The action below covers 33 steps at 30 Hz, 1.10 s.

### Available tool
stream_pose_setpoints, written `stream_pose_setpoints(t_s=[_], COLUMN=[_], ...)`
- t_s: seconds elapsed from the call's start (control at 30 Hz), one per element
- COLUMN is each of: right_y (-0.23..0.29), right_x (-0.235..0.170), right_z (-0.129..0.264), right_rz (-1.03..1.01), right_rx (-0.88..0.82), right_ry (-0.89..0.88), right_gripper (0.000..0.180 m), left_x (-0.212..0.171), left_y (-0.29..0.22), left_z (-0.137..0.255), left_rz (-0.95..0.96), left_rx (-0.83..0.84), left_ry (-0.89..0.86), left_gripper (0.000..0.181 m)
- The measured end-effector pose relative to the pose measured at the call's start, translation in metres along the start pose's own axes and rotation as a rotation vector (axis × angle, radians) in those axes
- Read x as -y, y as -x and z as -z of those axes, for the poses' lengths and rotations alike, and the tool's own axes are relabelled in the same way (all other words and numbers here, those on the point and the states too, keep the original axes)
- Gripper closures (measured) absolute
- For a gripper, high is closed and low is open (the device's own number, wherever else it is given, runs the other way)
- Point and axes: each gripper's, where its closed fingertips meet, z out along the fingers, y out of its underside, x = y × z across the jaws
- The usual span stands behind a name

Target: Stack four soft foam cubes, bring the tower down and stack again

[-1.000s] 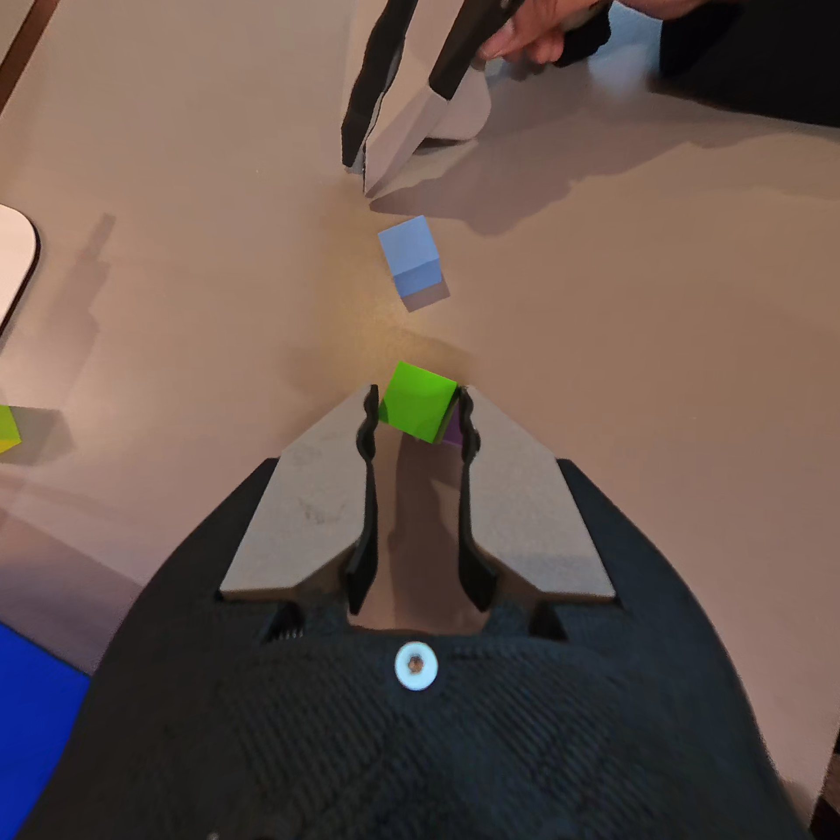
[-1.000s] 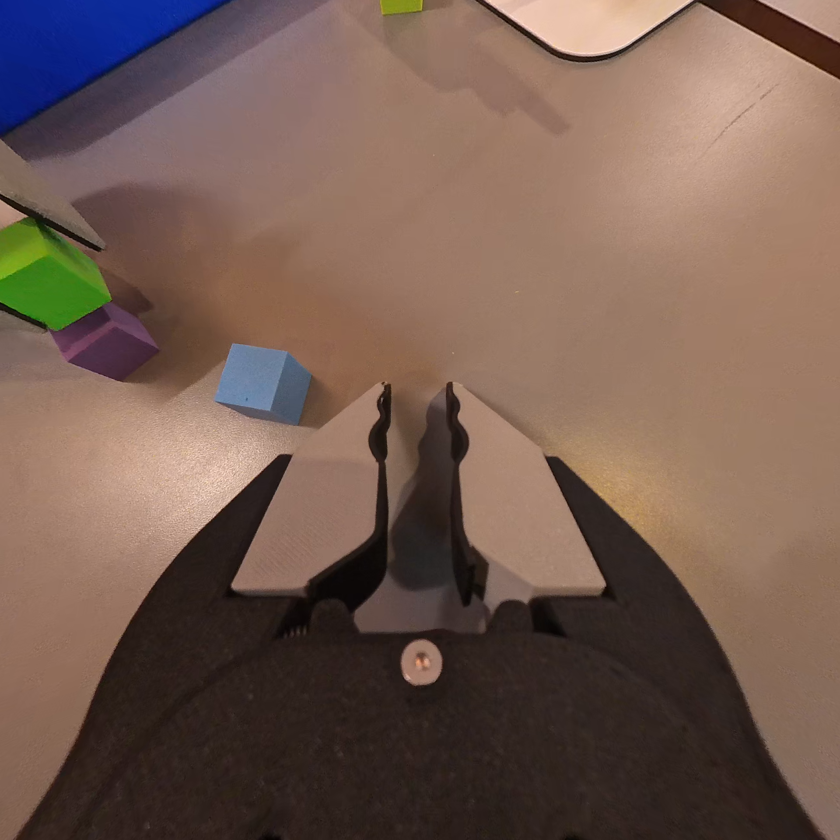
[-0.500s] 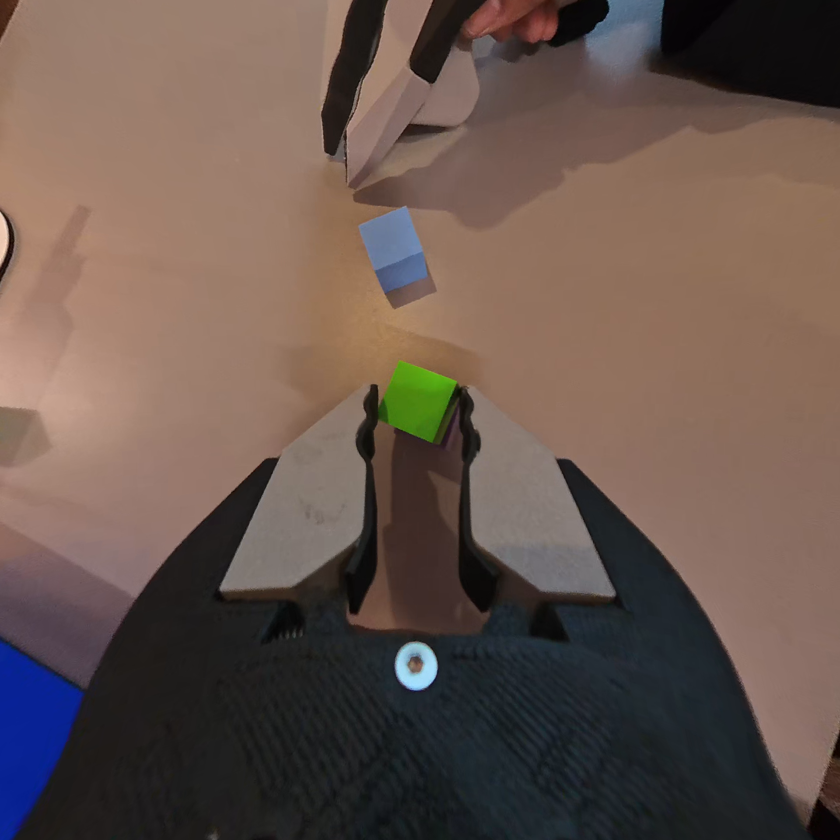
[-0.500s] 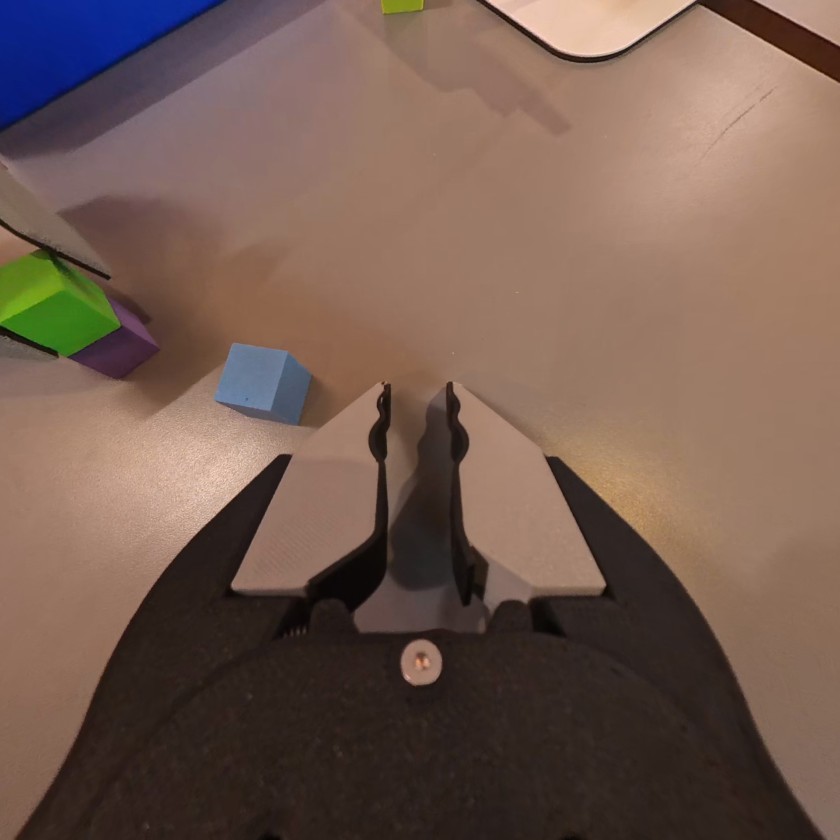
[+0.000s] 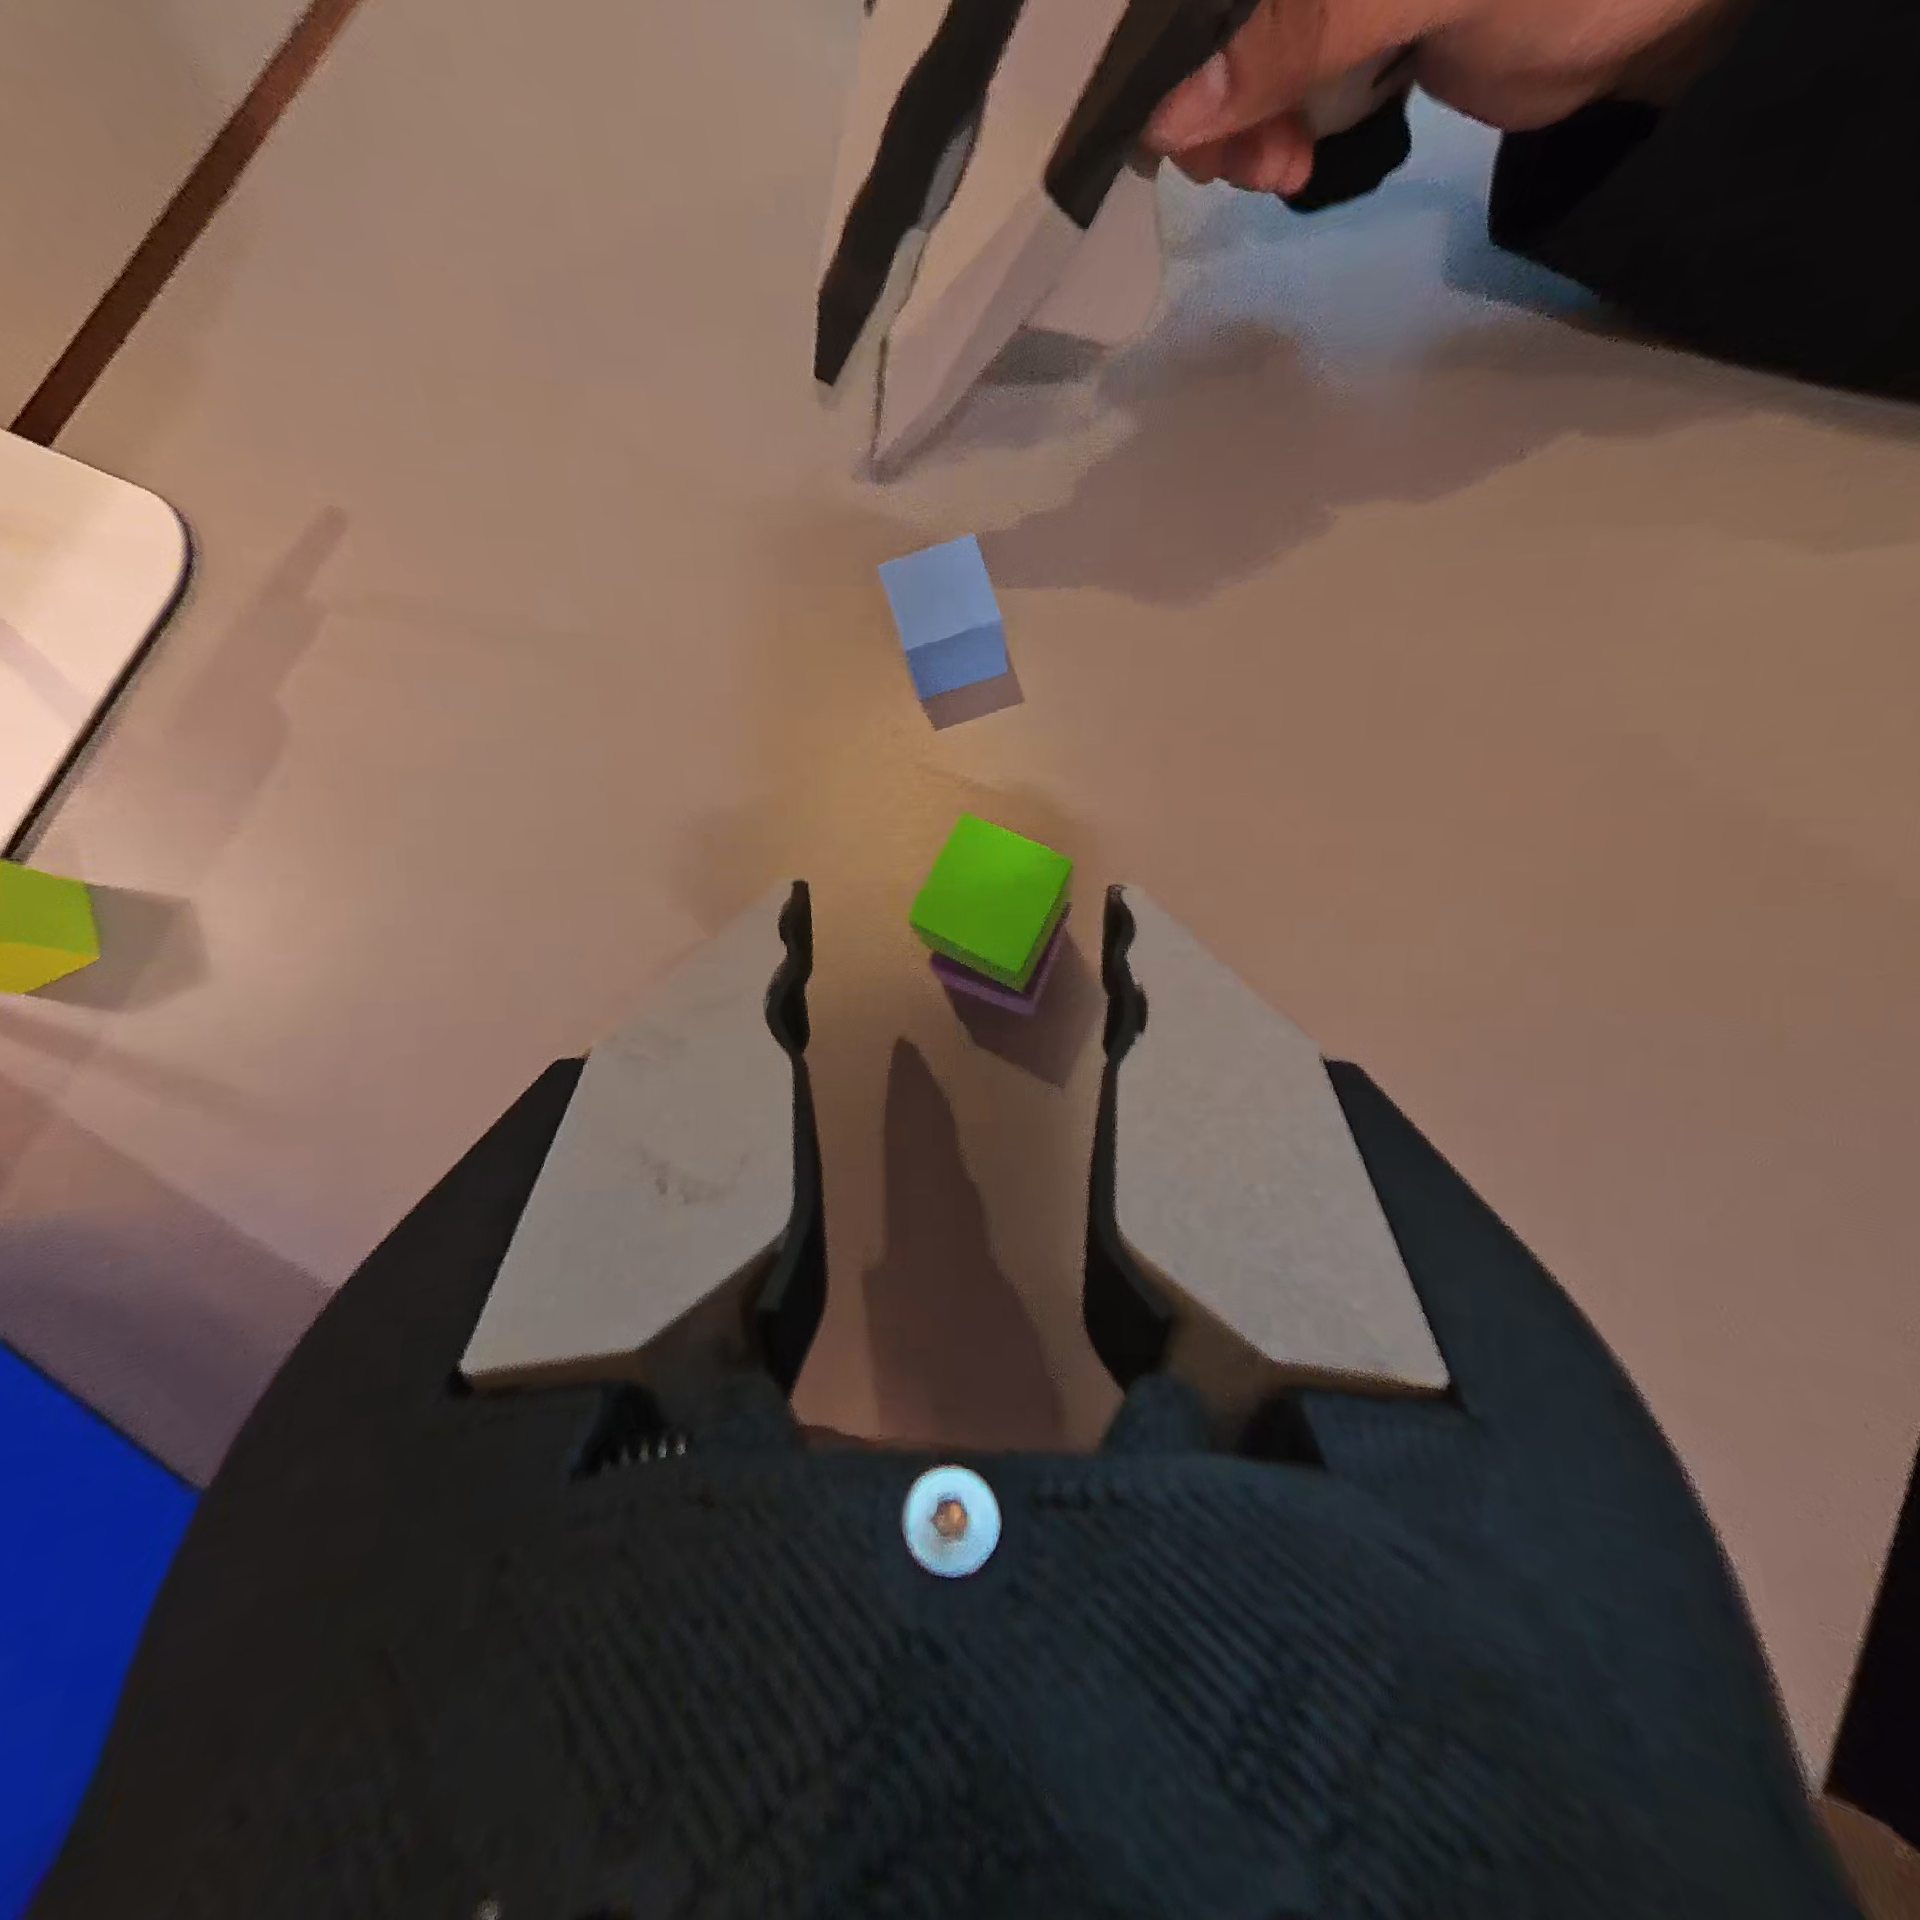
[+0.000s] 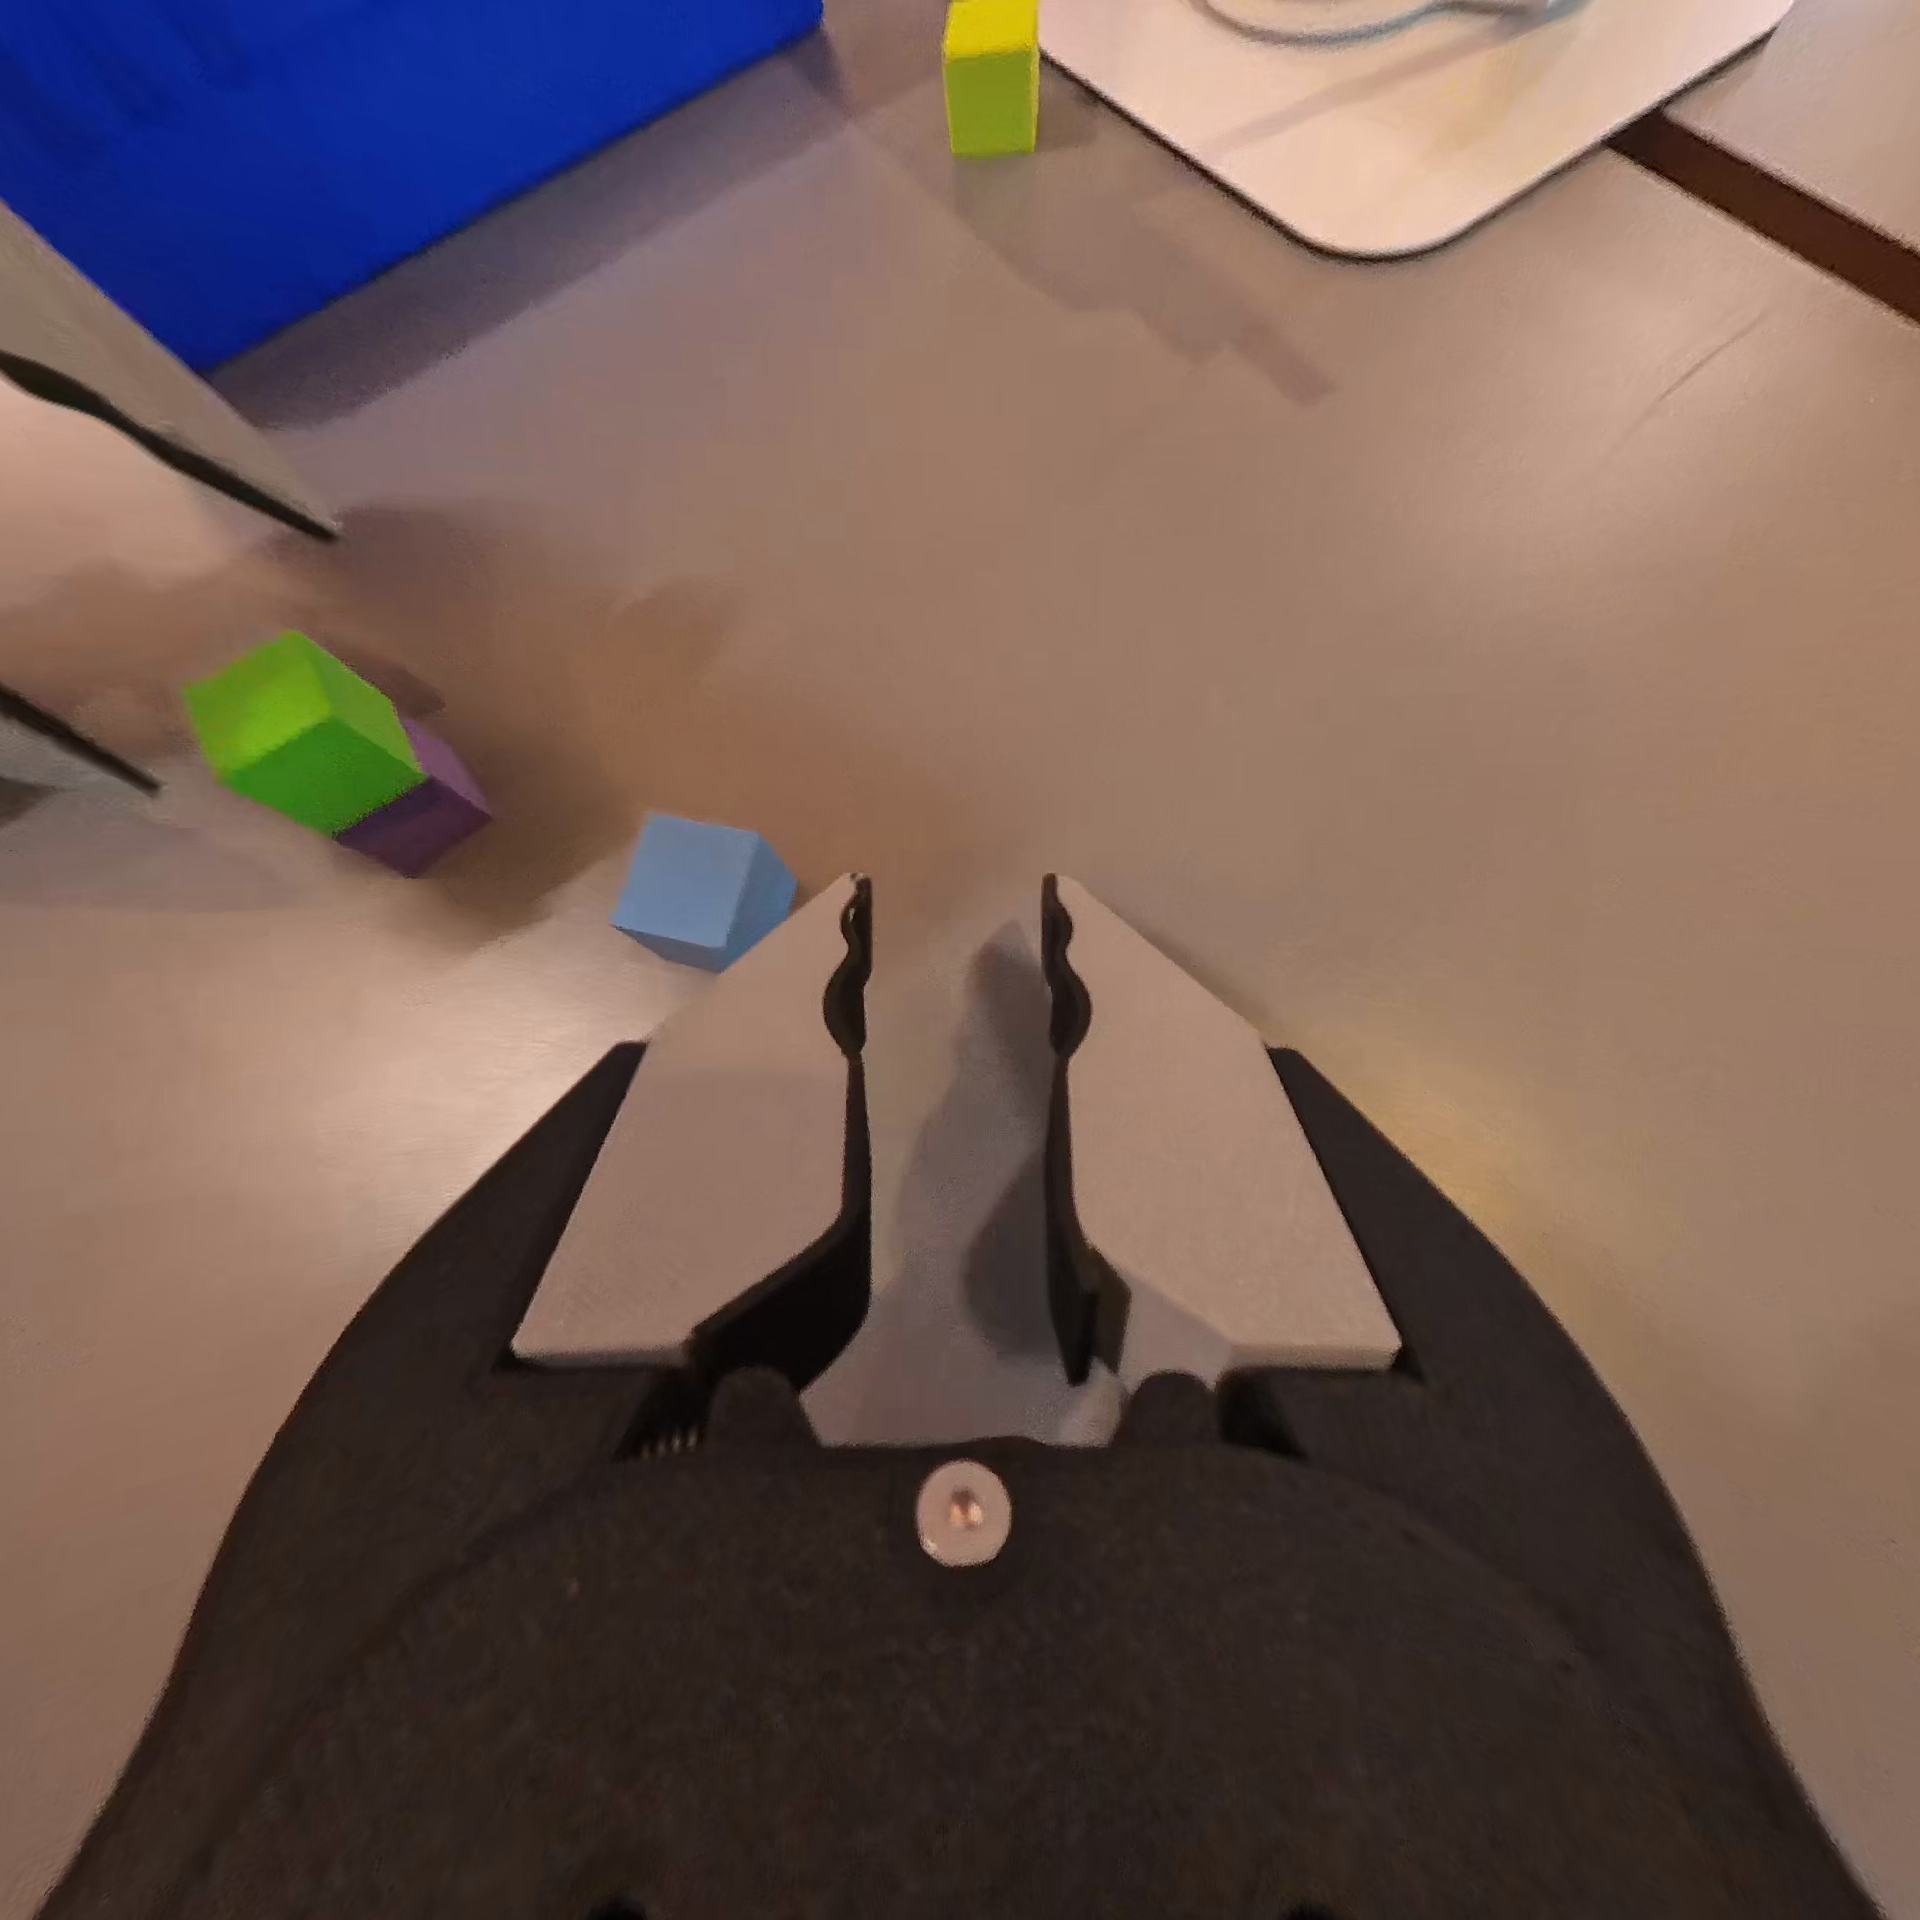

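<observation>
A green cube (image 5: 992, 899) rests on a purple cube (image 5: 997, 992) on the tan table; both also show in the right wrist view, the green cube (image 6: 301, 732) and the purple cube (image 6: 431, 816). My left gripper (image 5: 954, 902) is open and empty, its jaws on either side of the pair and above it. A light blue cube (image 5: 945, 618) lies beyond, between the two grippers; in the right wrist view it (image 6: 701, 888) sits just left of my right gripper (image 6: 951, 894), which is open and empty. A yellow-green cube (image 5: 42, 930) (image 6: 992, 78) lies far off.
A white rounded board (image 6: 1403, 114) with a cable lies at the table's far side, next to a dark gap (image 6: 1766, 218) between tables. A blue panel (image 6: 364, 156) stands near the yellow-green cube. A person's hand (image 5: 1340, 94) holds the right gripper. Spacing between my two grippers at the tips: around 15 cm. My right tips are roughly 5 cm from the light blue cube (image 5: 945, 618). My right wrist view (image 6: 654, 869) looks at it from another angle.
My left gripper has opened and let go of the green cube, which now sits on the purple cube. The left gripper has drawn back and up. The right gripper has opened slightly wider.
</observation>
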Motion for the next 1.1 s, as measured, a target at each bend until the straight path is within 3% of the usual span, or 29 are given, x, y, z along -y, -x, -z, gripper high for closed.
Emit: stream_pose_setpoints(t_s=[0.2, 0.3, 0.43, 0.5, 0.63, 0.9, 1.1], right_y=[0.042, 0.052, 0.05, 0.054, 0.057, 0.101, 0.128], right_x=[0.02, 0.013, -0.003, -0.005, -0.001, 0.034, 0.046], right_z=[0.009, 0.0, -0.016, -0.02, -0.018, 0.002, 0.002], right_rz=[0.021, 0.07, 0.119, 0.122, 0.144, 0.265, 0.356], right_rx=[0.128, 0.099, 0.038, 0.055, 0.054, 0.208, 0.325], right_ry=[-0.051, 0.008, 0.102, 0.107, 0.094, -0.043, -0.026], right_gripper=[0.143, 0.142, 0.143, 0.152, 0.153, 0.153, 0.152], left_x=[-0.003, -0.006, -0.014, -0.016, -0.026, -0.049, -0.055], left_y=[0.025, 0.038, 0.052, 0.061, 0.075, 0.084, 0.088], left_z=[0.02, 0.022, 0.017, 0.015, 0.009, -0.011, -0.011], left_rz=[0.127, 0.182, 0.224, 0.257, 0.29, 0.288, 0.313], left_rx=[0.031, 0.077, 0.138, 0.178, 0.242, 0.275, 0.273], left_ry=[-0.115, -0.148, -0.132, -0.133, -0.101, 0.006, 0.011], left_gripper=[0.129, 0.129, 0.129, 0.129, 0.13, 0.13, 0.13])
